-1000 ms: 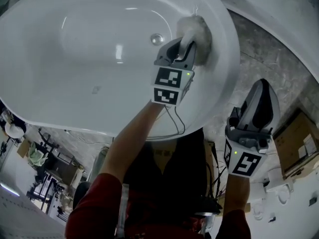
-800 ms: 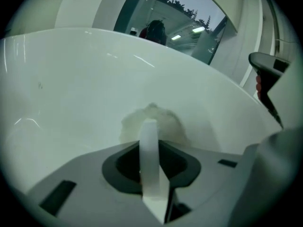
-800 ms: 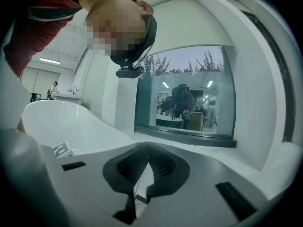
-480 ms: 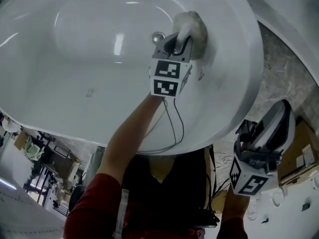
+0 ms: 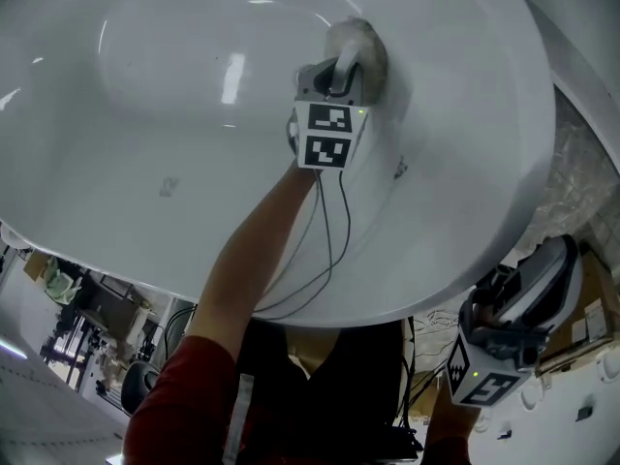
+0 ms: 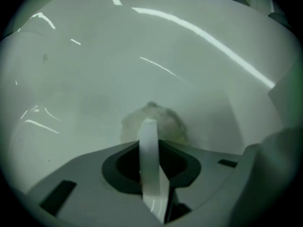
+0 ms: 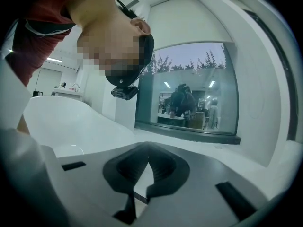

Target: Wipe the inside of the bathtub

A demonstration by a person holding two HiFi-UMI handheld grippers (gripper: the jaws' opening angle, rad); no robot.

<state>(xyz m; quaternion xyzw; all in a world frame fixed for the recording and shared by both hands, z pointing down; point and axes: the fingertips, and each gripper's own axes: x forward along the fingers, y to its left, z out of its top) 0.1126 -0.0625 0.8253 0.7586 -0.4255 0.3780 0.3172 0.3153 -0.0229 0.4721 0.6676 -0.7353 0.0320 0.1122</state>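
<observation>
Bathtub glossy, smooth; cloth fluffy, possibly microfibre; floor rough, speckled.

Left arm stretched out, left gripper clamped on fluffy cloth. Right gripper low at side, fingers together.

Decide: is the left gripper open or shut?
Shut on the cloth. The left gripper has its jaws together, cloth pinched at their tips against the tub.

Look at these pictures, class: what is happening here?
A person is wiping the inside of a white bathtub. The left gripper is shut on a fluffy cloth, pressing it against the tub's inner wall. The right gripper hangs outside the tub, jaws together with nothing between them.
</observation>
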